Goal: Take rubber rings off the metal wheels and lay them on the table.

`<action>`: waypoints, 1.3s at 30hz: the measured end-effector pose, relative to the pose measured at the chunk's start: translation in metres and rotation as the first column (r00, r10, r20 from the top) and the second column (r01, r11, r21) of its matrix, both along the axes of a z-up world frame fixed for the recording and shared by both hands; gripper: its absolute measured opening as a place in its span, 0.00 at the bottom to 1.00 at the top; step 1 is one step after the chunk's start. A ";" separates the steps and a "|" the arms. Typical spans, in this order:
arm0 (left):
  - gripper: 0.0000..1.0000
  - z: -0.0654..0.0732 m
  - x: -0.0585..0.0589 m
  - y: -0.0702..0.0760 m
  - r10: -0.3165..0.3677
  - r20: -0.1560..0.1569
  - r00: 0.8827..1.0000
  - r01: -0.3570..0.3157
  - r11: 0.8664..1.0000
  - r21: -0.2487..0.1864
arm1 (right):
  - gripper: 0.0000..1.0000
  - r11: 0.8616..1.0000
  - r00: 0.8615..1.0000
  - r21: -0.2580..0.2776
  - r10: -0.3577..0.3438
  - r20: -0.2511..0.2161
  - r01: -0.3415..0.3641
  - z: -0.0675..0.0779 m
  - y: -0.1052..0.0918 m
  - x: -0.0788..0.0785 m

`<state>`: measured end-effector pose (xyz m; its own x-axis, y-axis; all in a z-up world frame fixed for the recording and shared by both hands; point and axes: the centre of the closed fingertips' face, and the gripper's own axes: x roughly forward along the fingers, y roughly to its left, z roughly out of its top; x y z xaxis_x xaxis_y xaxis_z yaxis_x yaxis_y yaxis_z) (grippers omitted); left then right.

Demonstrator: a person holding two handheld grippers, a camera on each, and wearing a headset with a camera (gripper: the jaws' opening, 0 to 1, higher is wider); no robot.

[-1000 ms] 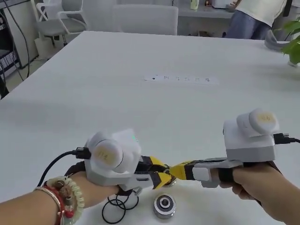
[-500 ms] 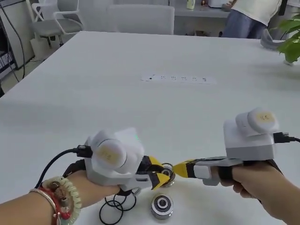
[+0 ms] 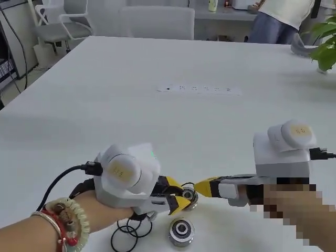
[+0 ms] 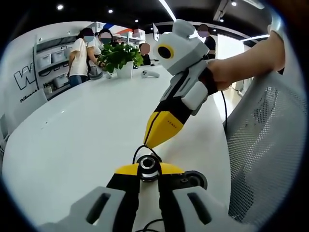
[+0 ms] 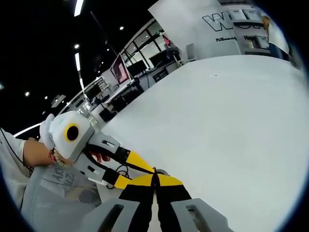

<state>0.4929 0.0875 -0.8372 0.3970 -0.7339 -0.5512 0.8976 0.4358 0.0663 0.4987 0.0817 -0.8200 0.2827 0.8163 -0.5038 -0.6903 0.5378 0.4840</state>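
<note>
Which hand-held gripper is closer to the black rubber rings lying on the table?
Left. The left hand-held gripper, clamping a small metal wheel, sits right beside the loose black rubber rings; the right hand-held gripper is farther, across that wheel.

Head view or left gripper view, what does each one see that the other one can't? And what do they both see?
Head view: a pale strip with dark marks on the table and a beaded bracelet. Left gripper view: ceiling lights and a mesh chair back. Both: the left gripper shut on a metal wheel, the right gripper pinching its rubber ring, and the plant.
</note>
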 end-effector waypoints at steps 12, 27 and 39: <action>0.09 -0.001 -0.001 0.001 0.013 -0.027 1.000 -0.013 1.000 -0.022 | 0.00 0.998 0.998 0.003 0.060 0.007 -0.060 0.008 0.013 -0.011; 0.12 0.015 -0.003 0.003 -0.027 -0.036 0.999 0.026 0.999 -0.026 | 0.00 1.000 1.000 0.012 0.018 0.018 -0.018 0.013 0.006 -0.003; 0.24 0.039 -0.001 0.010 -0.047 0.021 0.999 0.048 0.998 -0.034 | 0.00 0.998 0.999 0.052 -0.041 0.028 0.039 0.023 -0.001 0.006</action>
<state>0.4919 0.0973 -0.7980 0.3723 -0.7707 -0.5171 0.9159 0.3952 0.0703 0.5048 0.0808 -0.7966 0.3293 0.8286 -0.4528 -0.6830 0.5401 0.4917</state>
